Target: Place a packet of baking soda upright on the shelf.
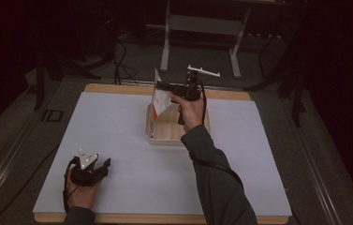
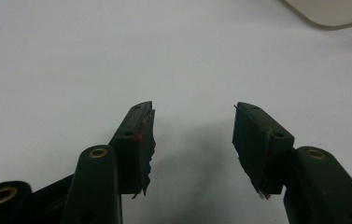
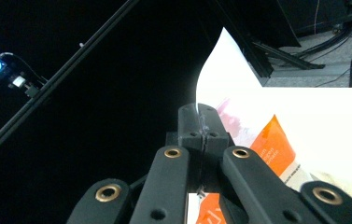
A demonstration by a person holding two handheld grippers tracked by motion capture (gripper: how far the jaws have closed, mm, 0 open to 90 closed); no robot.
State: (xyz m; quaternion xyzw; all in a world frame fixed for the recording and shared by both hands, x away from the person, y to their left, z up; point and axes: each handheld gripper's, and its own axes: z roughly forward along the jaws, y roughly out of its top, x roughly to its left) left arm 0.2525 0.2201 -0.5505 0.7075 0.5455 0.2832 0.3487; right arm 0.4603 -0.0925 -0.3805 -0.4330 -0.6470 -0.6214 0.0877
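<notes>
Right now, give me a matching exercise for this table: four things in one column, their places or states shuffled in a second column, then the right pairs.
Things:
1. left tool
2. right tool
3. white and orange packet
4. wooden tray

States or places:
A. pinched at its edge, held up over the tray
B. jaws apart, low over the white sheet
C. sits mid-table on the sheet
D. jaws shut on the packet

Pairs: 1-B, 2-D, 3-A, 4-C

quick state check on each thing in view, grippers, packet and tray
right gripper, shut on the packet's edge, raised over the tray
packet, white and orange, held upright, lower end in the tray
wooden tray, flat on the table
left gripper, open, empty, resting low
</notes>
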